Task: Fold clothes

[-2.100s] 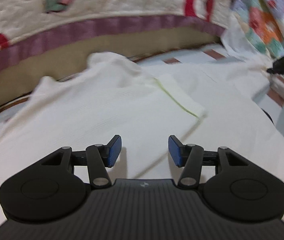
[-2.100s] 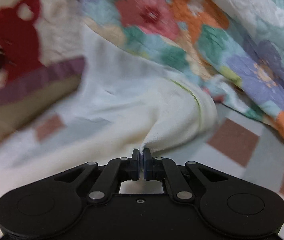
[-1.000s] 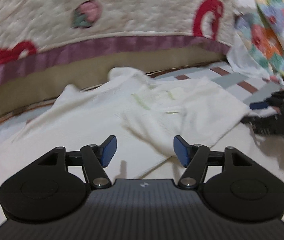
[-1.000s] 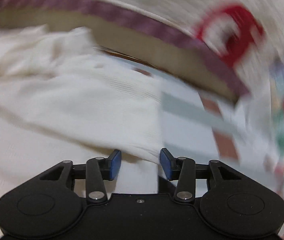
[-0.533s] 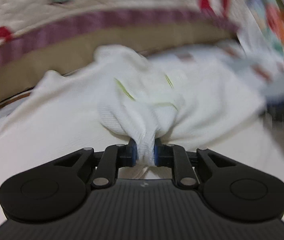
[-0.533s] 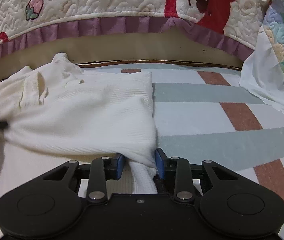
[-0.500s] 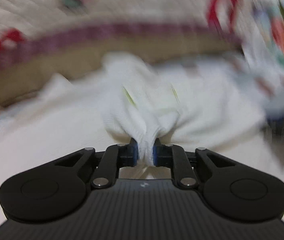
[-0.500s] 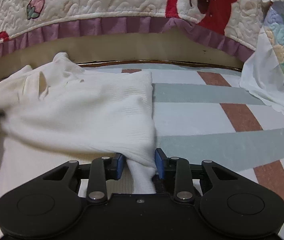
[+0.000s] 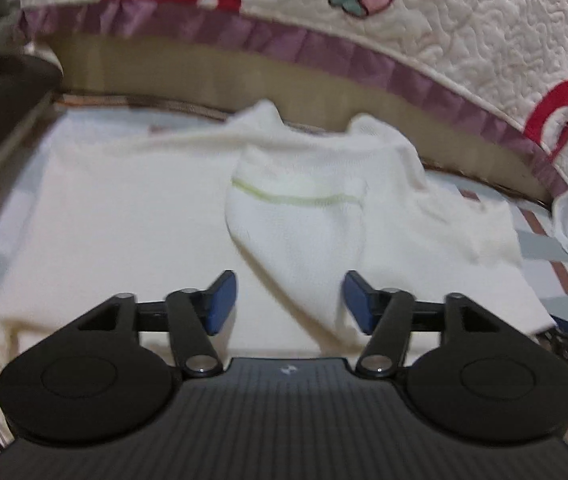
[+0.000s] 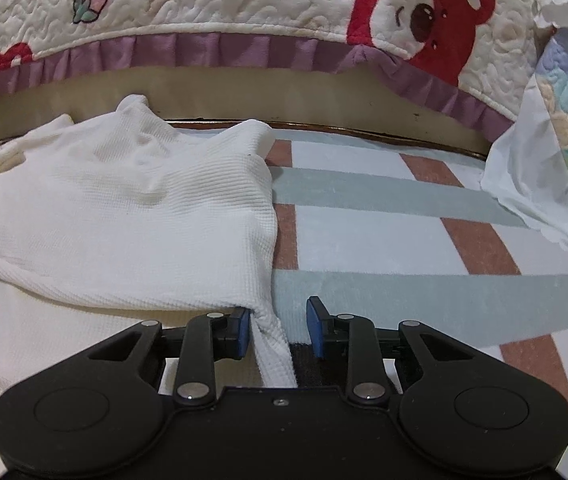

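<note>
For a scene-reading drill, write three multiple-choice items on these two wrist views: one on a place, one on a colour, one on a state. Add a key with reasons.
1. Where does the white knit garment lie?
A. on the striped sheet
B. on a chair
C. in a basket

2. What colour is the thin stripe on the folded sleeve?
A. red
B. light green
C. black

3. How does the left gripper stand?
A. clamped on the sleeve
B. jaws apart, pads off the cloth
C. holding a hanger

Key: 1 A, the garment spreads over the sheet below the bear quilt; 2 B, a pale green line crosses the sleeve; 3 B, both blue pads stand clear of the sleeve tip between them.
</note>
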{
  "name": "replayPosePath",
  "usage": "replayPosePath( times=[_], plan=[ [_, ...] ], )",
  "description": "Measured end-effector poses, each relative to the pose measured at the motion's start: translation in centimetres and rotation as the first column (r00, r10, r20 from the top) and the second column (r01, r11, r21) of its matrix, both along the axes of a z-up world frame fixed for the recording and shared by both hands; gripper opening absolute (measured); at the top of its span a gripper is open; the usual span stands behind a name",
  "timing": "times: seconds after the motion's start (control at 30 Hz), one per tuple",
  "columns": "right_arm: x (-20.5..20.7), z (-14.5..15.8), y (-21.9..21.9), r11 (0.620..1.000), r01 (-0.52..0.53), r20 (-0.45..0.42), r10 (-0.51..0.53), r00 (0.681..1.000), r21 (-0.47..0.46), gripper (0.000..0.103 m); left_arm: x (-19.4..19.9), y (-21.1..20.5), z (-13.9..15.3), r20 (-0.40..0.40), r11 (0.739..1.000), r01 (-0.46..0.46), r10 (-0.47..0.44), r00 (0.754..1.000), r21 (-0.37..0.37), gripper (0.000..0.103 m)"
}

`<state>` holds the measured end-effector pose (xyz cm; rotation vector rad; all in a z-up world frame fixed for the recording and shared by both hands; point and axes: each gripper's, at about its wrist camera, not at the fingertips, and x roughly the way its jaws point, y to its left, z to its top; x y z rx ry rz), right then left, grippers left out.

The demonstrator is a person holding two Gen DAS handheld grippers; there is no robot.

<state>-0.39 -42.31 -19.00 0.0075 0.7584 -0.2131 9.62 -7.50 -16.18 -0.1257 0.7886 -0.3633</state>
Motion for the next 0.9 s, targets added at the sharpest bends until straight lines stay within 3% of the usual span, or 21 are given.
replayPosePath(
  times=[0.1,0.13,0.17,0.2,0.23,0.3,0.37,0.4,0.47,0.57,0.77,0.83,0.9],
  plan=[
    [0.5,0.3,0.6,0.998,-0.025,0.003,0.025,1.000,-0.066,0.045,2.8,-1.5,-0.2,-0.011,0.998,0.056,-0.056,0.998,0.007,0.068],
    [0.6,0.6,0.8,0.997,-0.035,0.017,0.036,0.999,-0.071,0.046,3.7,-2.1,-0.4,-0.026,0.996,0.086,-0.085,0.996,0.017,0.064],
    [0.7,0.9,0.9,0.996,-0.045,0.030,0.047,0.998,-0.077,0.046,4.6,-2.7,-0.5,-0.038,0.993,0.115,-0.114,0.993,0.028,0.053],
    [0.9,1.1,1.0,0.995,-0.055,0.044,0.059,0.997,-0.082,0.042,4.8,-3.0,-0.3,-0.024,0.989,0.139,-0.138,0.990,0.041,0.010],
    [1.0,1.4,1.1,0.994,-0.065,0.057,0.070,0.996,-0.088,0.034,4.6,-2.9,0.4,0.015,0.988,0.147,-0.147,0.989,0.039,0.005],
    [0.9,2.0,0.4,0.998,-0.031,0.096,0.036,0.995,-0.052,0.010,4.2,-2.6,2.0,0.092,0.986,0.161,-0.164,0.982,0.033,0.005],
    [0.4,2.7,-1.4,0.998,0.052,0.142,-0.056,0.988,0.032,0.011,2.9,-1.2,3.9,0.158,0.987,0.154,-0.147,0.977,-0.038,0.006],
    [0.3,2.3,-1.7,0.998,0.059,0.126,-0.062,0.990,0.024,0.011,2.3,-0.6,4.4,0.169,0.987,0.147,-0.134,0.976,-0.065,0.007],
    [0.1,1.6,-2.3,0.997,0.074,0.094,-0.074,0.993,0.007,0.011,1.2,0.0,4.4,0.134,0.984,0.151,-0.137,0.981,-0.097,0.009],
    [0.3,0.4,-2.5,0.996,0.084,0.046,-0.082,0.996,-0.028,0.011,0.7,-0.1,2.2,0.033,0.985,0.162,-0.160,0.987,-0.063,0.011],
    [0.1,0.1,-2.5,0.991,0.131,0.035,-0.129,0.991,-0.040,0.026,1.0,0.8,-0.9,-0.113,0.989,0.125,-0.134,0.985,-0.080,0.010],
    [-0.2,0.5,-2.2,0.988,0.145,0.021,-0.144,0.989,-0.056,0.037,0.7,0.7,-0.4,-0.089,0.988,0.139,-0.145,0.985,-0.073,0.010],
    [-0.7,0.9,-1.9,0.986,0.158,0.023,-0.157,0.987,-0.062,0.042,0.5,0.6,-0.2,-0.071,0.984,0.155,-0.161,0.984,-0.087,0.010]
  ],
)
